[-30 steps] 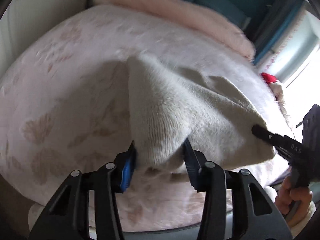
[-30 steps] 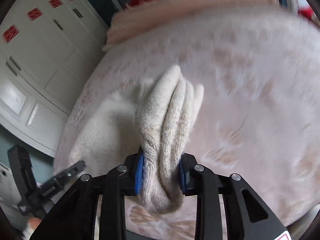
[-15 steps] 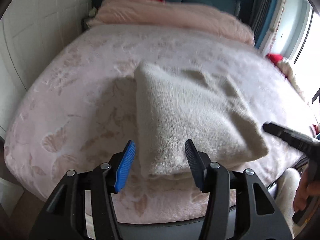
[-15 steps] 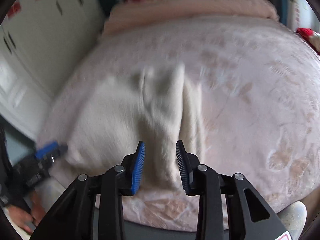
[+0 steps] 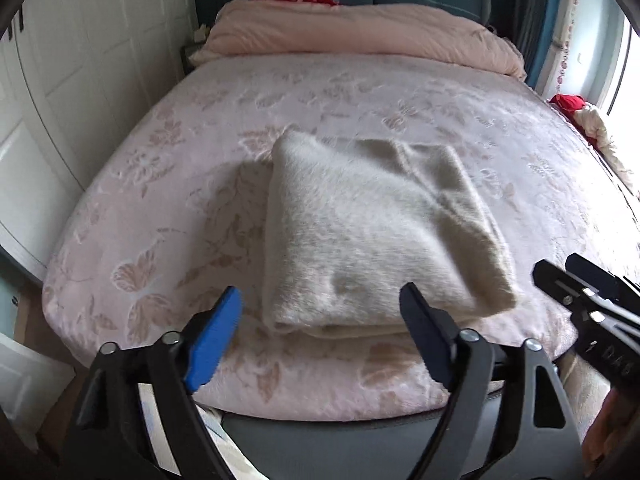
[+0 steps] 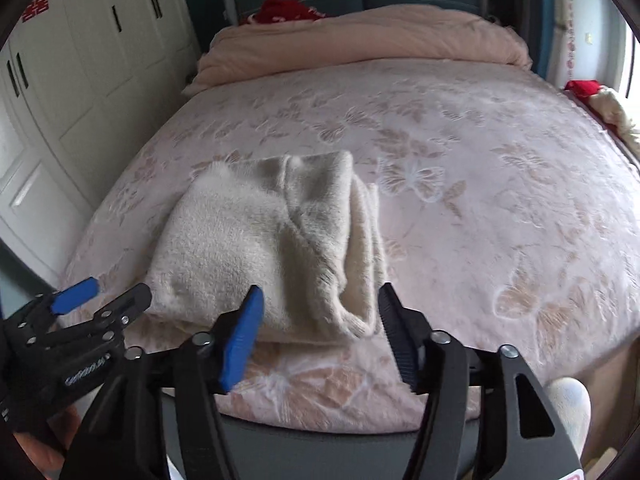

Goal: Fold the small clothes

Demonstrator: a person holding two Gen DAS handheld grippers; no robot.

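A folded cream knit garment [image 5: 372, 236] lies near the front edge of a bed [image 5: 168, 184] covered in a pink butterfly-patterned spread, its stacked layers facing the camera. The left claw [image 5: 320, 316] and right claw [image 6: 320, 316] hang just short of it, both spread wide and grasping nothing. The fold looks finished; any tidying should press the loose right-hand layers flat, not lift them.

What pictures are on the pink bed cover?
Butterflies and leaves, woven pale on the pink bed cover. The right wrist view shows them best.
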